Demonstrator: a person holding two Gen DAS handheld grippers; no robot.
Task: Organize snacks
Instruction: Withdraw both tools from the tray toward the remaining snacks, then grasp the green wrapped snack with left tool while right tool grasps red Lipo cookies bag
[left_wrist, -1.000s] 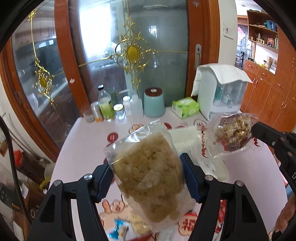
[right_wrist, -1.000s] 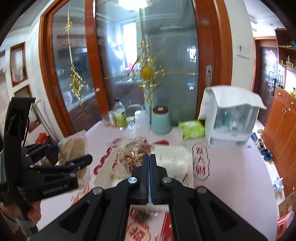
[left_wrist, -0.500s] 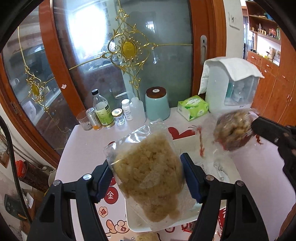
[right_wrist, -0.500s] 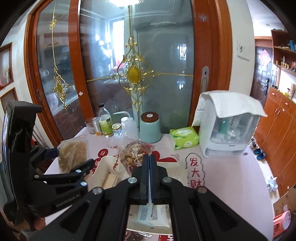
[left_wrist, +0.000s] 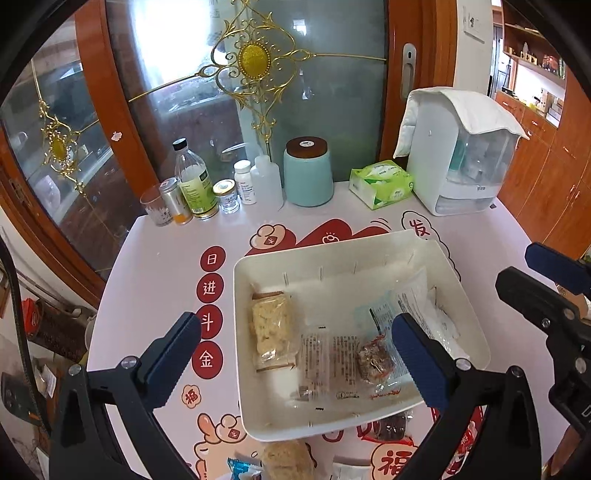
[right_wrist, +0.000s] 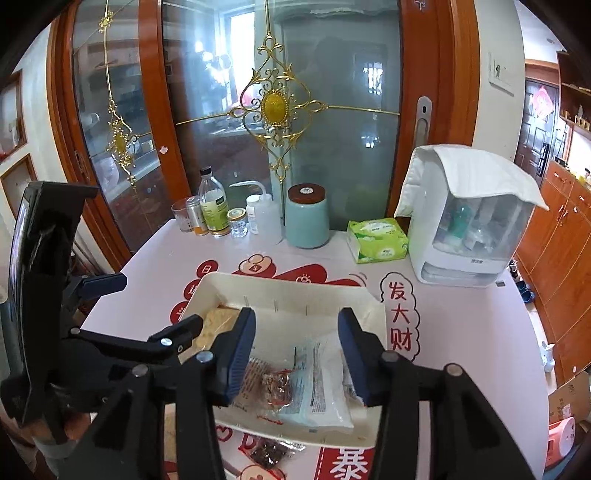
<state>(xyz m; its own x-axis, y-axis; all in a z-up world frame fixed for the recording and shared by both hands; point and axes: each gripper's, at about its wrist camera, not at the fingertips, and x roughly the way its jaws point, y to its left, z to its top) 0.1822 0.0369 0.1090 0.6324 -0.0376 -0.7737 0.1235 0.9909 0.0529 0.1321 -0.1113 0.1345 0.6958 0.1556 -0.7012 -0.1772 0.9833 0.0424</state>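
A cream plastic tray (left_wrist: 332, 254) (right_wrist: 280, 291) stands on the pink table. In it lie a clear bag of pale yellow crumbly snack (left_wrist: 271, 328) (right_wrist: 218, 321), a clear bag of brown nut snack (left_wrist: 373, 363) (right_wrist: 275, 386), a clear printed packet (left_wrist: 328, 365) and a white-blue packet (left_wrist: 417, 306) (right_wrist: 321, 384). My left gripper (left_wrist: 295, 354) is open and empty above the tray's front. My right gripper (right_wrist: 297, 354) is open and empty over the tray; its blue pads (left_wrist: 554, 266) show at the right edge of the left wrist view.
Loose snack bags lie in front of the tray: a pale one (left_wrist: 288, 459), a dark one (left_wrist: 391, 428) (right_wrist: 269, 452). At the back stand bottles and jars (left_wrist: 192, 184), a teal canister (left_wrist: 306, 171), a green tissue pack (left_wrist: 380, 182) and a white covered appliance (left_wrist: 461, 155).
Both grippers opened. The pale crumbly bag left the left gripper and the brown nut bag left the right gripper; both now lie in the tray. Both views have tilted down toward the tray.
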